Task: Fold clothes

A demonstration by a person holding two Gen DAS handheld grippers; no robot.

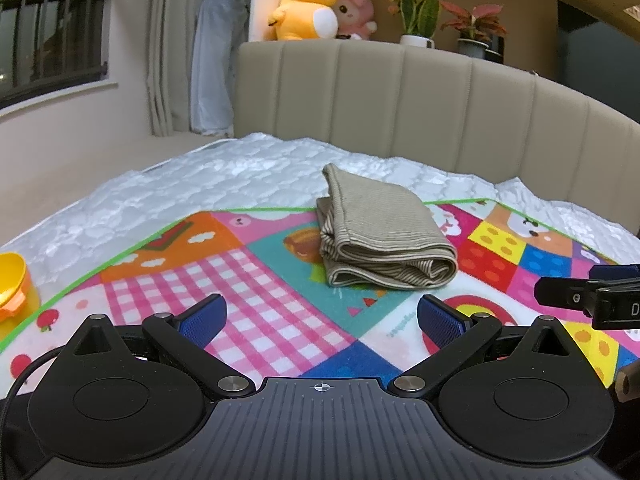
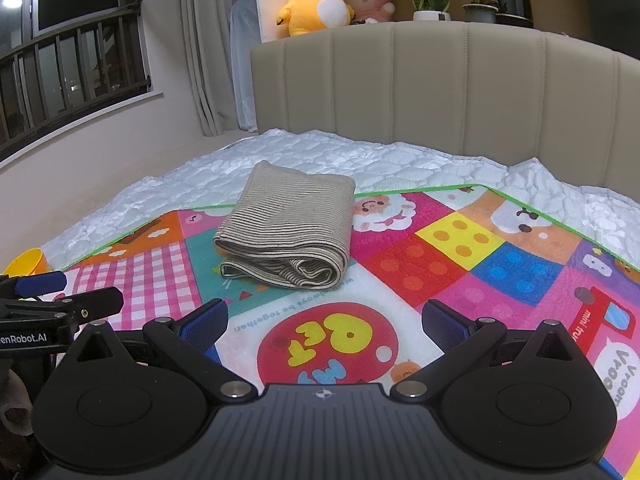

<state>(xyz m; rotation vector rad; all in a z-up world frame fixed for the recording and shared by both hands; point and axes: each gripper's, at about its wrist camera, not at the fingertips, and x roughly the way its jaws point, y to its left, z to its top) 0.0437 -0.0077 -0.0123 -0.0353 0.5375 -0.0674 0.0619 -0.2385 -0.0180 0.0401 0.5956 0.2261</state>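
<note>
Garment: your striped beige garment (image 1: 380,236) lies folded in a thick bundle on the far part of the play mat (image 1: 240,280), its far end reaching onto the white quilt (image 1: 200,176).
Left gripper: your left gripper (image 1: 320,320) hovers near the bundle, fingers spread wide, holding nothing.
Right gripper: your right gripper (image 2: 324,322) sits alongside, equally wide apart, nothing between its pads.
Left edge: a yellow cup (image 1: 14,280).
Far: beige headboard (image 1: 400,92), plush toys (image 1: 308,4) and potted plants (image 1: 420,16) above.

Evenly lit by soft indoor light, dark outside the window (image 2: 80,60); sharp centre, strong fisheye bending at edges, faint shadows.
</note>
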